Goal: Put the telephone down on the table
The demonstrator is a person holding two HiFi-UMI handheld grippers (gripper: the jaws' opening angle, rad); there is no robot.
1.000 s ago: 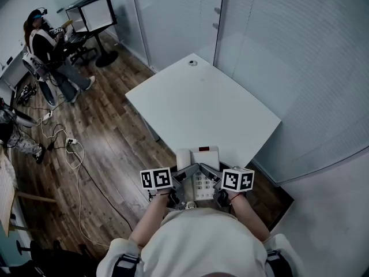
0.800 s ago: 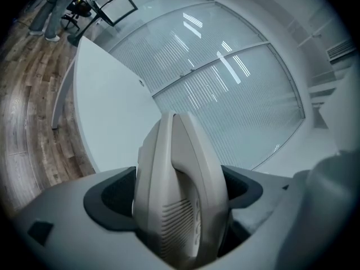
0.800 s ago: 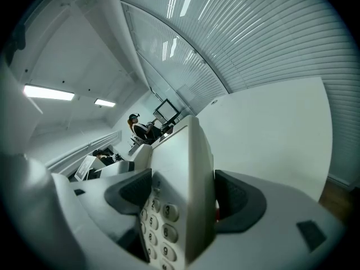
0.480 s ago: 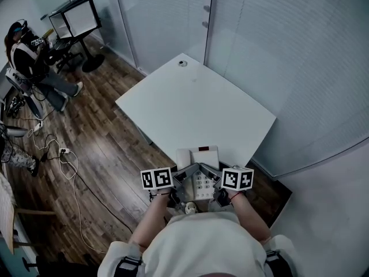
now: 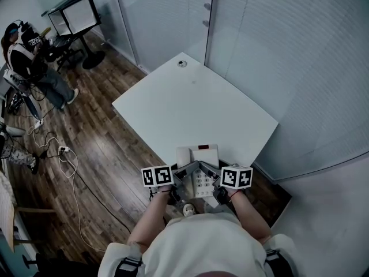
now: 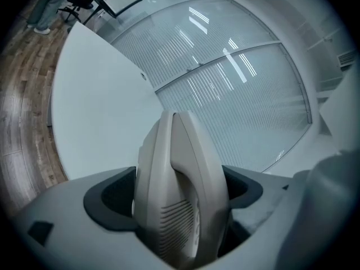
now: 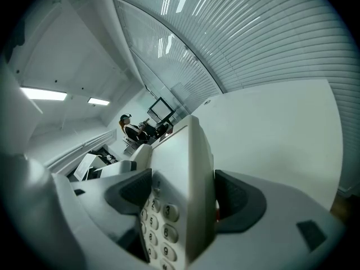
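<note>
A pale grey desk telephone (image 5: 198,165) with a keypad and a handset on its left side hangs just over the near edge of the white table (image 5: 196,105), carried between both grippers. My left gripper (image 5: 180,176) is shut on the telephone's handset side (image 6: 177,190). My right gripper (image 5: 215,175) is shut on the keypad side (image 7: 180,201); the number keys show between its jaws. The telephone's far end reaches over the table's near edge.
Glass partition walls (image 5: 271,51) run along the table's far and right sides. A small round fitting (image 5: 182,63) sits at the table's far corner. A person (image 5: 29,62) sits at a desk with a monitor (image 5: 75,16) at far left. Cables (image 5: 69,160) lie on the wooden floor.
The telephone and both grippers have moved a little forward toward the table; its far end now overlaps the near edge. Both grips are unchanged.
</note>
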